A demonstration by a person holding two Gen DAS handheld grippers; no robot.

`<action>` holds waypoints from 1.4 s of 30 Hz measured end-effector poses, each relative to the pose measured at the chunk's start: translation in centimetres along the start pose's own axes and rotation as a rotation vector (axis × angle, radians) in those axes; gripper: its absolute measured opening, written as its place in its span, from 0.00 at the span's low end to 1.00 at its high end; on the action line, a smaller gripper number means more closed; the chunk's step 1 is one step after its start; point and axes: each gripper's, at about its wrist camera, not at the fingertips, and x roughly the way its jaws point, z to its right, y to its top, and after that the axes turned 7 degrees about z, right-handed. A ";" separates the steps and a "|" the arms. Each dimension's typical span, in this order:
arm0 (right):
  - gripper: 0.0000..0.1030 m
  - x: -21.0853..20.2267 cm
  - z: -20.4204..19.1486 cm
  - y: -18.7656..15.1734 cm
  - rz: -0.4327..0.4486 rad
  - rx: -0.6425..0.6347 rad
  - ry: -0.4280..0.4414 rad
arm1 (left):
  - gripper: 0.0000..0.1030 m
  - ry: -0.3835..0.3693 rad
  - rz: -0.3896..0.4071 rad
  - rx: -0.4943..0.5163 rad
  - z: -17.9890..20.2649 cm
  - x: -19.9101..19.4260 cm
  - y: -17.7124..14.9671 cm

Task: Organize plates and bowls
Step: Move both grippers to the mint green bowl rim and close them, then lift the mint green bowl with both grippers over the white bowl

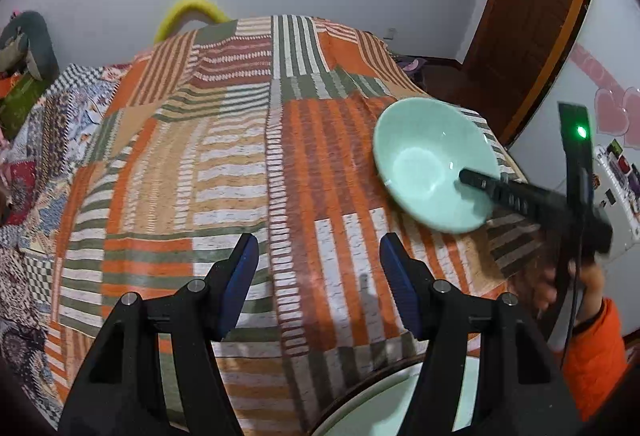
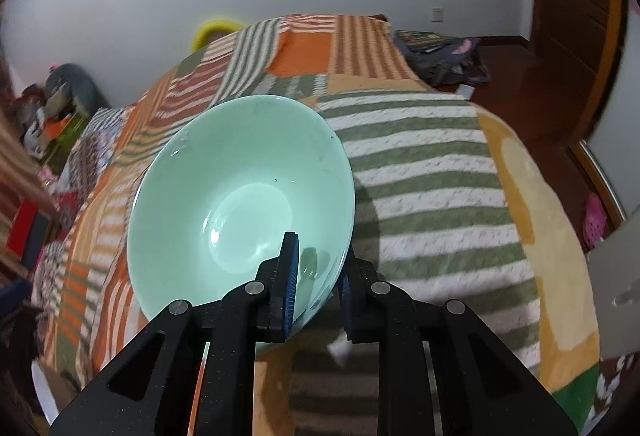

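Right gripper [image 2: 316, 288] is clamped on the near rim of the green bowl [image 2: 240, 204], one pad inside, one outside the wall; the bowl hangs tilted over the striped bed cover [image 2: 420, 164]. Your left gripper [image 1: 316, 284] stands open and empty above the same cover, with a pale plate [image 1: 372, 400] just below it. Bowl looks glazed ceramic: stiff, slick, breakable, fairly heavy for a one-sided rim pinch. Keep your hold deep on the rim and avoid swinging it.
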 end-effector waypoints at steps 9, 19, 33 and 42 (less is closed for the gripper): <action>0.16 -1.3 -1.3 -2.6 -0.059 -0.041 0.118 | 0.60 -0.011 -0.062 -0.023 0.4 3.1 0.3; 0.16 -1.3 -2.2 -3.2 -0.066 -0.012 0.179 | 0.08 -0.077 -0.151 0.008 1.3 6.3 -0.5; 0.15 -5.2 -4.6 -3.8 -0.024 -0.032 0.152 | 0.08 -0.082 -0.074 0.021 1.7 0.0 -1.4; 0.15 -9.5 -8.2 -3.9 0.047 -0.066 0.173 | 0.08 -0.051 0.068 0.038 1.1 -8.6 -2.3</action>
